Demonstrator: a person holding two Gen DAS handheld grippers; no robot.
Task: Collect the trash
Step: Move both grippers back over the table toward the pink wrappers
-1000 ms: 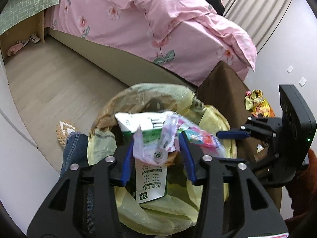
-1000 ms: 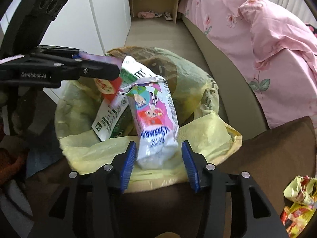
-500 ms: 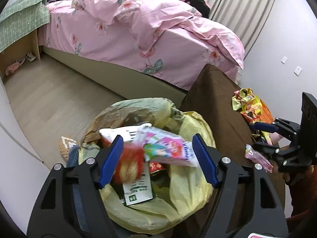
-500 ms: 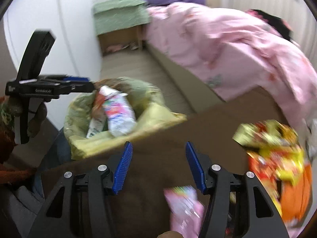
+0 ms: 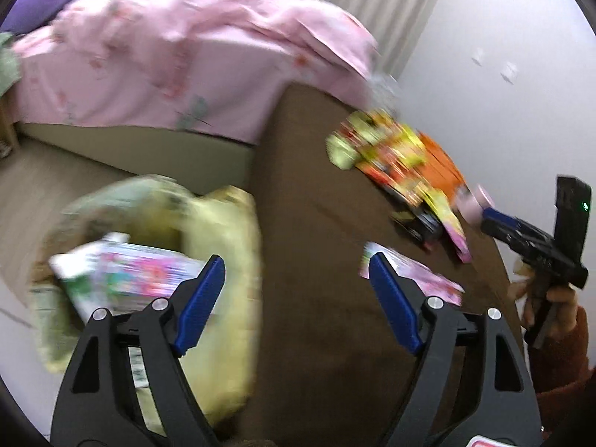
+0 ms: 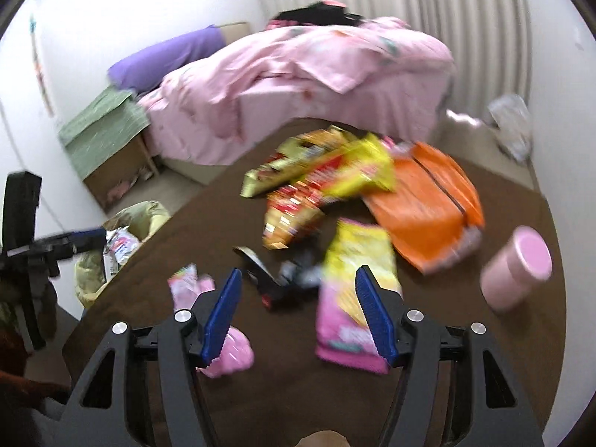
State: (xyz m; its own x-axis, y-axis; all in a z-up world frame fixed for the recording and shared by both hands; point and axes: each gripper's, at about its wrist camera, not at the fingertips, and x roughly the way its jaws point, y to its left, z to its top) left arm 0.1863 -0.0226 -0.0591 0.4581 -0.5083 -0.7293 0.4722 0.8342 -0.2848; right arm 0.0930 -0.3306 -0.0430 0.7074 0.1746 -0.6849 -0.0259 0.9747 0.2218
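Note:
My left gripper [image 5: 296, 301] is open and empty over the left edge of the brown table [image 5: 316, 223]. The yellow-lined trash bin [image 5: 223, 246] sits below at left, holding a pink milk pouch [image 5: 141, 273] and a carton. My right gripper [image 6: 298, 313] is open and empty above the table, over a dark wrapper [image 6: 283, 279]. A yellow-and-pink snack bag [image 6: 354, 279] lies at its right finger. A pink wrapper [image 6: 193, 287] lies at its left finger and also shows in the left wrist view [image 5: 428, 279]. A pile of yellow, red and orange bags [image 6: 335, 182] lies farther back.
A pink cylindrical can [image 6: 517, 272] stands at the table's right. A bed with a pink quilt [image 6: 298, 82] lies behind the table. A green-covered nightstand [image 6: 104, 138] stands at its left. The trash bin also shows at the left in the right wrist view [image 6: 123, 231].
Both grippers opened and dropped their trash into the bin. Both then swung right, away from the bin, toward the wrappers on the table.

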